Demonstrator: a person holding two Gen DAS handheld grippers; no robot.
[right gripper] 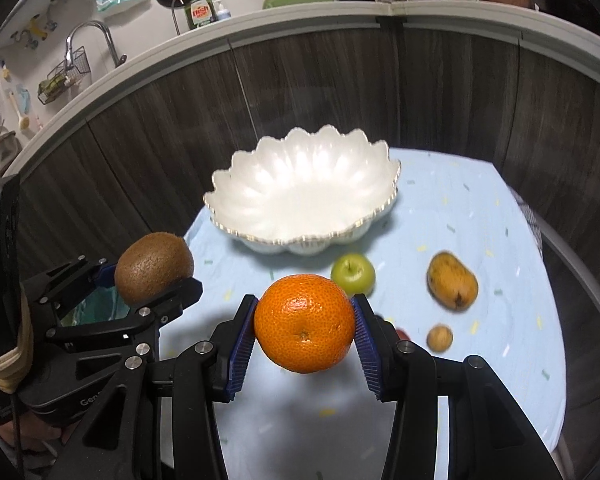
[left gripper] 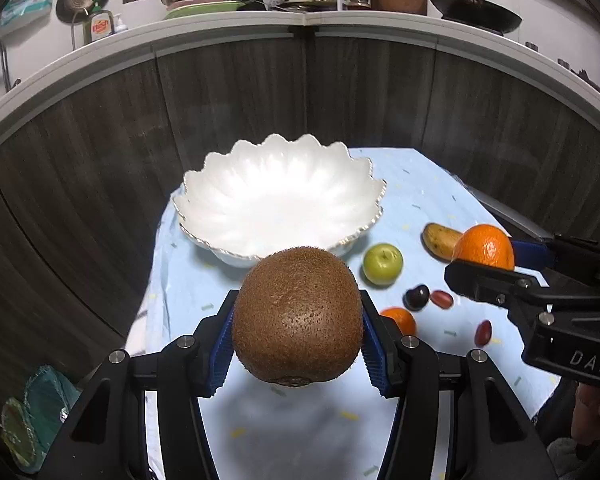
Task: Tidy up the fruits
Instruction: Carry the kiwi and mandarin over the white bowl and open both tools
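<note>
Currently, left gripper [left gripper: 298, 344] pinching a kiwi [left gripper: 298, 316], right gripper [right gripper: 305, 338] pinching an orange [right gripper: 305, 323] — both above blue tablecloth [left gripper: 292, 432], scalloped white bowl [left gripper: 278, 196] empty, green apple [left gripper: 383, 263] just beside it.

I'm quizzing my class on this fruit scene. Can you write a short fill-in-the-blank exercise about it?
1. The left tool is shut on a brown ____.
2. The right tool is shut on an ____.
3. The white scalloped bowl holds ____ fruit.
4. The apple on the blue cloth is ____ in colour.

Missing words: kiwi; orange; no; green
</note>
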